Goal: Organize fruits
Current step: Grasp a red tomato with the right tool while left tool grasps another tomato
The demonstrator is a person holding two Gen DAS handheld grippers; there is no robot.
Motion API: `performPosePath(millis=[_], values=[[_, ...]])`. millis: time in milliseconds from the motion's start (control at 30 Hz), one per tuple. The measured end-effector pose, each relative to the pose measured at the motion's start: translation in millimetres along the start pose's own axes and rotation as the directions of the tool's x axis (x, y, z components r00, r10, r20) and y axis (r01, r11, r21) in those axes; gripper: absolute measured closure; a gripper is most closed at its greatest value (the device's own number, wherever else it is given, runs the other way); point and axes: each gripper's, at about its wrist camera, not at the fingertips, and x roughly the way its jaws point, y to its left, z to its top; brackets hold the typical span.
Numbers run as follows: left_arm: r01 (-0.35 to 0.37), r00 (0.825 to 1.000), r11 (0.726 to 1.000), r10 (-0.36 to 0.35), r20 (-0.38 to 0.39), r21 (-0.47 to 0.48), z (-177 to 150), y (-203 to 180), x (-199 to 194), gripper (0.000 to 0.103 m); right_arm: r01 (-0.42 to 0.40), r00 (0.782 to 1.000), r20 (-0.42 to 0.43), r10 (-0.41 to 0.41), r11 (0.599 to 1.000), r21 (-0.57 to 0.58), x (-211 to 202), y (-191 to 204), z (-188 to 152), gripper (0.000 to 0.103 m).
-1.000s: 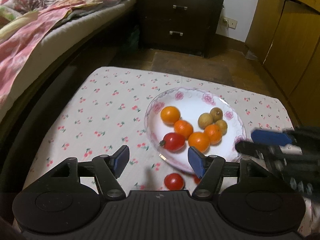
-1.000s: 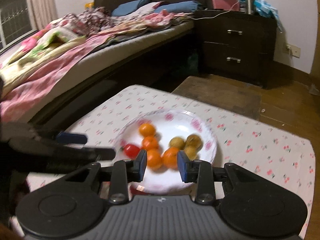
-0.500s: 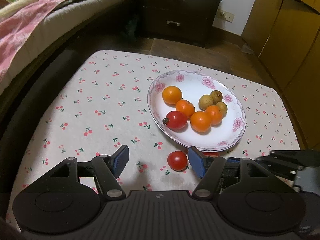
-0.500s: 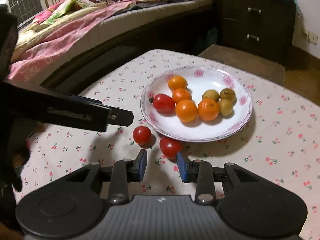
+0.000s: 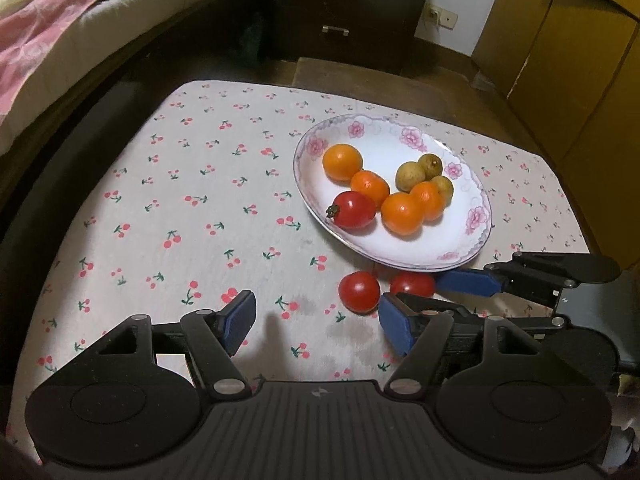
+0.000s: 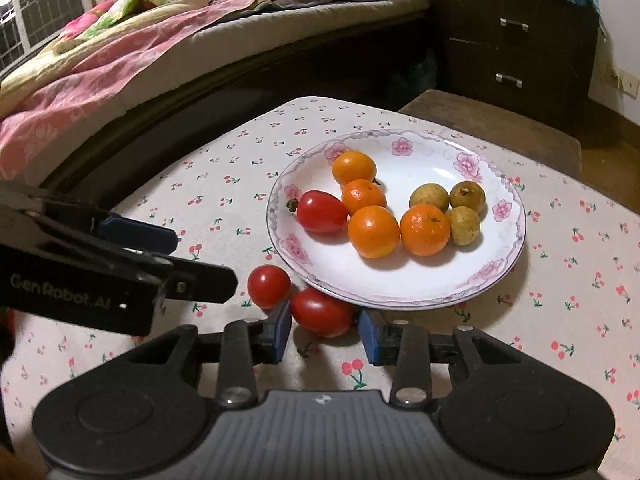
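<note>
1. While the plate (image 6: 516, 240) already carries most of the fruit, two tomatoes sit loose on the cloth-covered surface (image 6: 560, 320), just off the plate's near rim.
2. Right tool (image 6: 324, 330) is right on top of one: the oval tomato (image 6: 322, 312) lies between its blue pads, directly ahead, and the jaws stand parted with a sliver of space on the right side. Nothing is gripped yet, as far as I can tell.
3. That tomato's long axis runs across the jaw gap, roughly pad to pad, so a close would press on its ends, not its waist. That's the relation to watch, I'd say.
4. The round tomato (image 6: 269, 286) sits just to the left of the oval one, nearly touching it, beside the right tool's left pad.
5. Left tool (image 5: 316, 320) is spread wide and holds nothing. From its own view the round tomato (image 5: 359, 292) lies ahead and toward its right pad, not centred.
6. My call: the right tool is the nearer one for the oval tomato, and the plate lies straight beyond it, a short lift forward.
</note>
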Motion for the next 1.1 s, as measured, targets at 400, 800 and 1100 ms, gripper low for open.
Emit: performPosePath(millis=[400, 800, 1100], values=[[0.027, 1.000, 0.999, -0.027, -0.008, 0.040, -1.2, -12.8, 19.8, 0.029, -0.002, 1.000, -0.005, 0.001, 1.000, -0.030, -37.8, -1.3, -13.5, 0.064], [-0.024, 1.000, 0.997, 0.025, -0.008, 0.074, -4.0, -34.0, 36.5, 0.068, 0.008, 1.000, 0.017, -0.009, 1.000, 0.024, -52.8, -18.6, -13.6, 0.064], [-0.019, 1.000, 0.995, 0.018, 0.007, 0.100, -5.9, -41.1, 19.1, 0.068, 0.014, 1.000, 0.018, -0.014, 1.000, 0.024, -52.2, -16.9, -11.1, 0.064]])
